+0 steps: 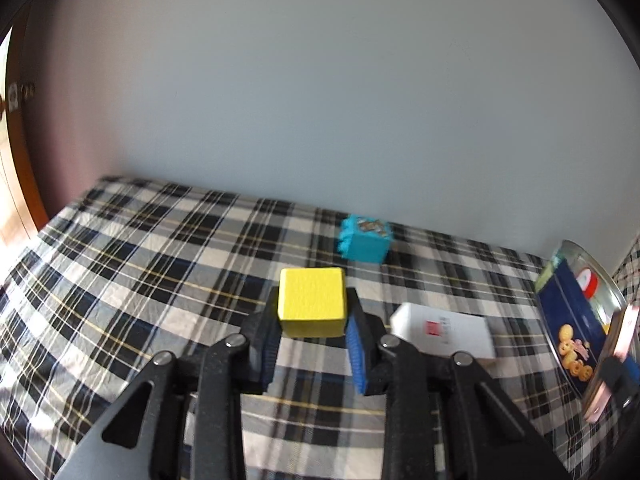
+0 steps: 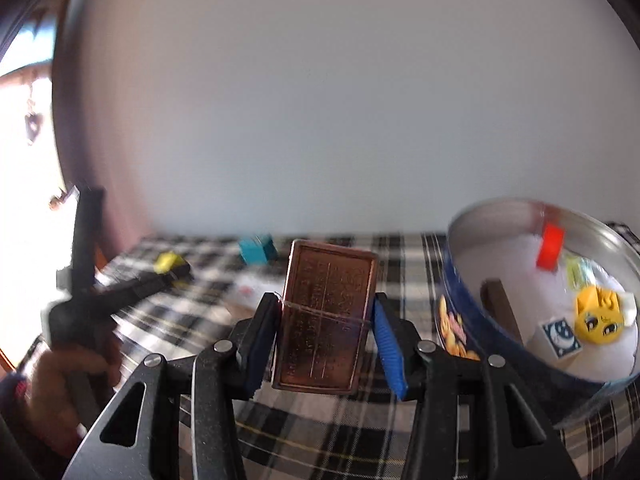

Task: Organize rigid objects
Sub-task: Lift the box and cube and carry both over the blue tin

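My left gripper (image 1: 312, 320) is shut on a yellow cube (image 1: 311, 300) and holds it above the plaid tablecloth (image 1: 140, 264). My right gripper (image 2: 326, 320) is shut on a flat copper-coloured metal case (image 2: 326, 316), held upright just left of a round blue cookie tin (image 2: 496, 344). The tin holds a red piece (image 2: 551, 246), a yellow cat-face toy (image 2: 598, 314) and a small blue tile (image 2: 562, 334). The tin (image 1: 568, 320) also shows at the right edge of the left wrist view, with the copper case (image 1: 612, 364) in front of it. The left gripper and cube (image 2: 168, 262) appear at the left of the right wrist view.
A turquoise box (image 1: 365, 240) stands near the wall at the back of the table. A white box with a red mark (image 1: 444, 330) lies right of the yellow cube. A bare wall rises behind the table. A wooden door frame (image 1: 20, 184) is at the far left.
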### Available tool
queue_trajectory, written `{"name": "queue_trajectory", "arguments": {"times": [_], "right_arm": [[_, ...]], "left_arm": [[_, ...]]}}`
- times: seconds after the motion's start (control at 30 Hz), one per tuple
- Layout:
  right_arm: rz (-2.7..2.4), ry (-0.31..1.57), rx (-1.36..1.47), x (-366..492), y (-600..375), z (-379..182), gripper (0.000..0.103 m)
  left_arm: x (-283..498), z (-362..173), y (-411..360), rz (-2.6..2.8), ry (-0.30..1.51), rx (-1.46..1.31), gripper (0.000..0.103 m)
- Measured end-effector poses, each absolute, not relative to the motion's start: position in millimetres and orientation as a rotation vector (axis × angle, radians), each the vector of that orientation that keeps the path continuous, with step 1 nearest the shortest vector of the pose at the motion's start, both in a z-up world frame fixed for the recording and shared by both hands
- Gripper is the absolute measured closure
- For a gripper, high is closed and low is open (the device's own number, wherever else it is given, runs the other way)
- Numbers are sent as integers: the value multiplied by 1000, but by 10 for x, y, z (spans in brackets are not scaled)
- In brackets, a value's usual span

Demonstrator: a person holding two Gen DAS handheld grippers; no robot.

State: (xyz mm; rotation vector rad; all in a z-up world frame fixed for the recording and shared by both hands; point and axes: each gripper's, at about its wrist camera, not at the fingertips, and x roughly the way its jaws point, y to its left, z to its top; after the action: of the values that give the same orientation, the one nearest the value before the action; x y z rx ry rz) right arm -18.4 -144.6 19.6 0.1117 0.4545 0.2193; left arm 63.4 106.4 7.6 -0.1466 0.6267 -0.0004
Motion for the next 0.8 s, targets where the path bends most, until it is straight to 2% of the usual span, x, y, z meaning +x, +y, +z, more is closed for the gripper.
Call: {"name": "queue_trajectory", "arguments": {"times": [0.13, 0.27, 0.8], "right_arm": [[220, 354, 88, -326, -1433, 335, 53], [200, 351, 85, -311, -1439, 344, 53], [130, 281, -9, -492, -1691, 407, 53]], "left_arm": [[484, 132, 784, -35, 569, -65, 76], [308, 196, 519, -52, 528, -1, 76], [19, 184, 55, -66, 543, 4, 76]]}}
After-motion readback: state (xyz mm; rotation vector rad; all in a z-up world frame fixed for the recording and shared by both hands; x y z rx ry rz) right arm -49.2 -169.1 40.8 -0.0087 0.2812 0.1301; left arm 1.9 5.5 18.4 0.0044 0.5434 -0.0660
